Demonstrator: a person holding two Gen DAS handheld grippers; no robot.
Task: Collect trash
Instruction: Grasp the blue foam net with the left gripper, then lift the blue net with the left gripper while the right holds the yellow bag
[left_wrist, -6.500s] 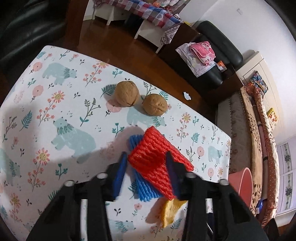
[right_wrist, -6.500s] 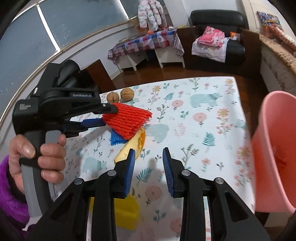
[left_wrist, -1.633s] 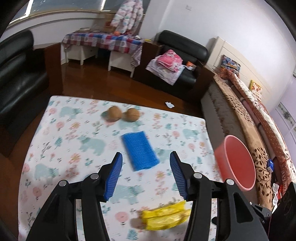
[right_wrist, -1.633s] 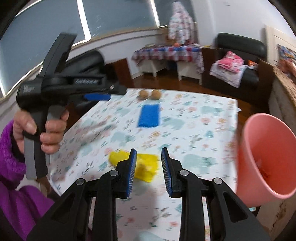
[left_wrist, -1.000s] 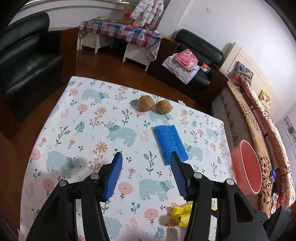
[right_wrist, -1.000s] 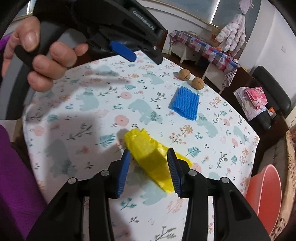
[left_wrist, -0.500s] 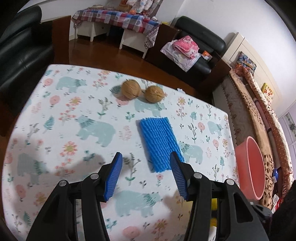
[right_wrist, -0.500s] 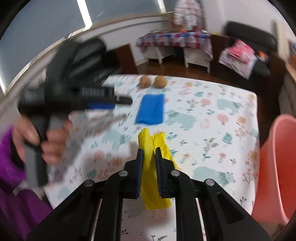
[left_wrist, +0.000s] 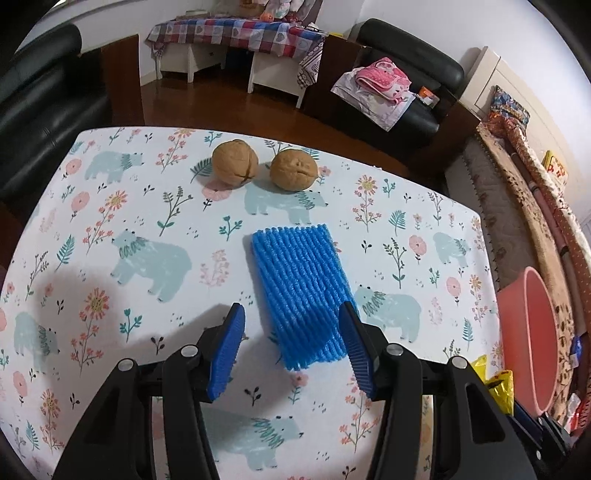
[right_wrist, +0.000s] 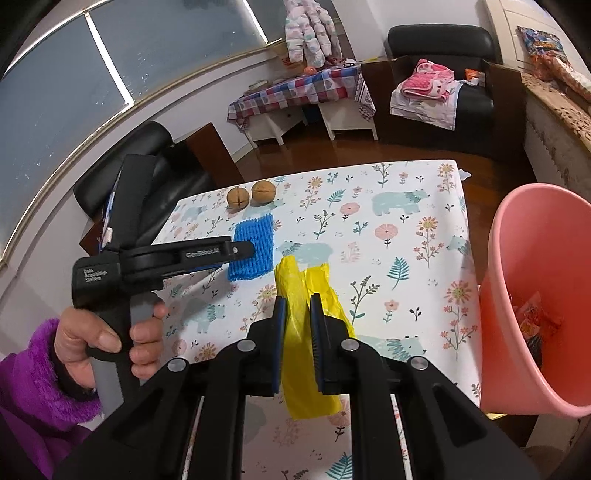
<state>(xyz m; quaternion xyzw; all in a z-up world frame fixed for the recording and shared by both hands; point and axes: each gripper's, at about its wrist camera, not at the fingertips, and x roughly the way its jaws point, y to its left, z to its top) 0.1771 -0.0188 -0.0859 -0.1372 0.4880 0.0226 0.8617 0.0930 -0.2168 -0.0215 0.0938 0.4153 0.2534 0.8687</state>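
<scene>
A blue foam net (left_wrist: 303, 295) lies flat on the bear-print table (left_wrist: 140, 206); it also shows in the right wrist view (right_wrist: 255, 247). My left gripper (left_wrist: 291, 317) is open and hovers low over its near end, one finger at each side. My right gripper (right_wrist: 297, 306) is shut on a yellow plastic wrapper (right_wrist: 301, 343) and holds it above the table. The pink bin (right_wrist: 532, 295) stands just right of it, off the table's edge, with trash inside; it also shows in the left wrist view (left_wrist: 528, 339).
Two walnuts (left_wrist: 235, 164) (left_wrist: 294, 174) sit at the table's far side, beyond the blue net. A black sofa (left_wrist: 44, 107) is at the left, a low sofa with pink clothes (left_wrist: 384, 85) beyond the table.
My left gripper has moved forward and down over the blue net. My right gripper, which closed on the yellow wrapper half a second ago, still holds it lifted near the bin.
</scene>
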